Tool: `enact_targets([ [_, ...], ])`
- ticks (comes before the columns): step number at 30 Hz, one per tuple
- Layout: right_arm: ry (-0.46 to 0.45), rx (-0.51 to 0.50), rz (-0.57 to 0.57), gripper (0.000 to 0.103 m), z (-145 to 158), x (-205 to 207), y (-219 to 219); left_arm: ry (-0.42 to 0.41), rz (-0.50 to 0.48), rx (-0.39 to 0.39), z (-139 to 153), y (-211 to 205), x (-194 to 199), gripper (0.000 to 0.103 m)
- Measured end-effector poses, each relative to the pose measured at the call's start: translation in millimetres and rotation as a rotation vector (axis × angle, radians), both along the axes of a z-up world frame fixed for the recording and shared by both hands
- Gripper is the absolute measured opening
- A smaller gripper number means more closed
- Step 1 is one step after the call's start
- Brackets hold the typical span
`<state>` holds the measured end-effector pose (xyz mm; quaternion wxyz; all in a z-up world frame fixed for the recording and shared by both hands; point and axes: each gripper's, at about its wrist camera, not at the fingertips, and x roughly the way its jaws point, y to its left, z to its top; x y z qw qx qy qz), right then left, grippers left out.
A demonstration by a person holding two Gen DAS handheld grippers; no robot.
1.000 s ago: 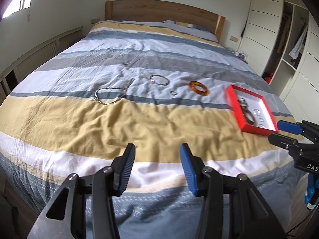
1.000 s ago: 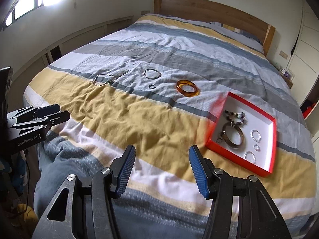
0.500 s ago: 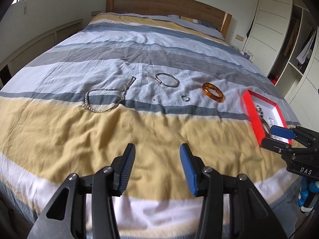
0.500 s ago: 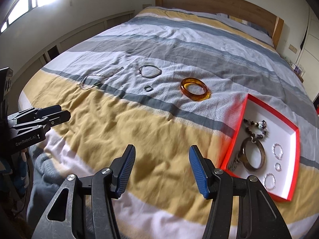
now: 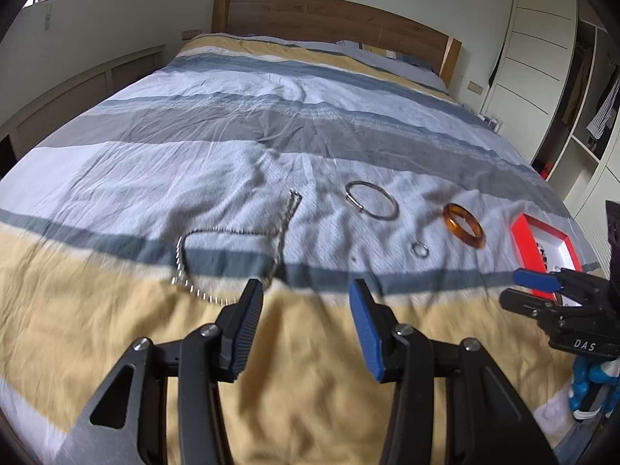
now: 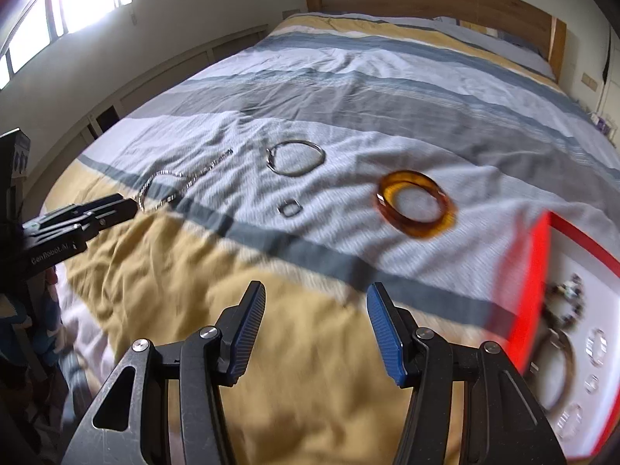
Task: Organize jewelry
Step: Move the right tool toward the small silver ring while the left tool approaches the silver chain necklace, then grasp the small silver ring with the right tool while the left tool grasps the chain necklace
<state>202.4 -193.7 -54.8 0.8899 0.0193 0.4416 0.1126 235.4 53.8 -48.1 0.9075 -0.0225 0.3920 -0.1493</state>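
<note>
On the striped bedspread lie a silver chain necklace (image 5: 232, 248) (image 6: 174, 184), a thin silver bangle (image 5: 372, 204) (image 6: 296, 158), a small silver ring (image 5: 419, 249) (image 6: 290, 208) and an amber bangle (image 5: 464, 225) (image 6: 415, 209). A red tray (image 5: 523, 246) (image 6: 533, 283) at the right holds several pieces of jewelry. My left gripper (image 5: 306, 308) is open and empty, just short of the necklace. My right gripper (image 6: 316, 310) is open and empty, short of the amber bangle and left of the tray.
The bed (image 5: 271, 135) has a wooden headboard (image 5: 333, 19) at the far end. A low wall cabinet (image 5: 77, 93) runs along the left. White wardrobes (image 5: 542, 58) stand at the right.
Both grippers have moved forward over the bed toward the jewelry, which now looks larger and nearer. Both stay open and empty.
</note>
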Motion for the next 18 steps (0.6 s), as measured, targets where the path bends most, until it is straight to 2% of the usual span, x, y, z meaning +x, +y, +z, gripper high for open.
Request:
enact_targets([
  [4,-0.004,0.038,0.011,0.053,-10,29,13,0.036,0.002,0.012,-18,1,26,0.044],
  [10,-0.010,0.016,0.040,0.049,-25,64,30,0.083,0.031,0.056,-50,2,51,0.044],
  [15,-0.002,0.016,0.026,0.043,-40,83,32,0.071,0.031,0.058,-59,1,54,0.043],
  [17,-0.004,0.019,0.024,0.040,-43,89,34,0.067,0.024,0.063,-60,0,54,0.038],
  [18,-0.004,0.019,0.025,0.036,-44,91,35,0.065,0.019,0.063,-60,-1,54,0.032],
])
